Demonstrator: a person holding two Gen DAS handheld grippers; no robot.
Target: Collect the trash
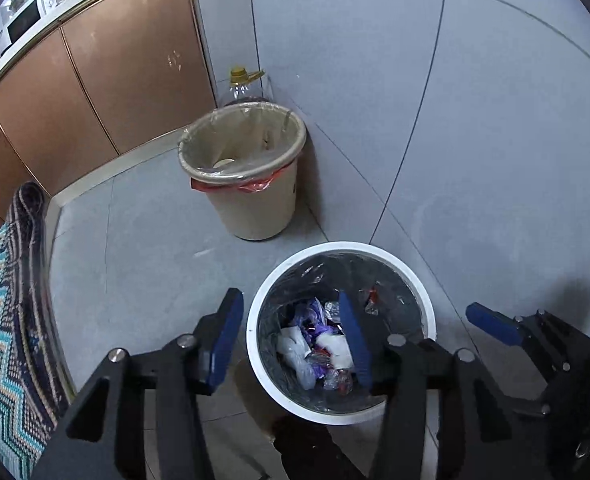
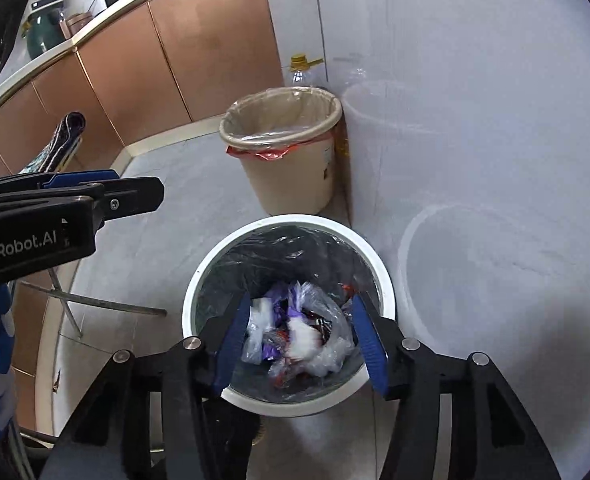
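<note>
The mouth of the white bin stood open from above, its black liner pressed to the wall and the trash lying low inside; the beige bin stood just behind it, near the tiled wall; an oil bottle filled the corner behind that; a patterned cloth closed the left side; open floor lay between cloth and bins.
</note>
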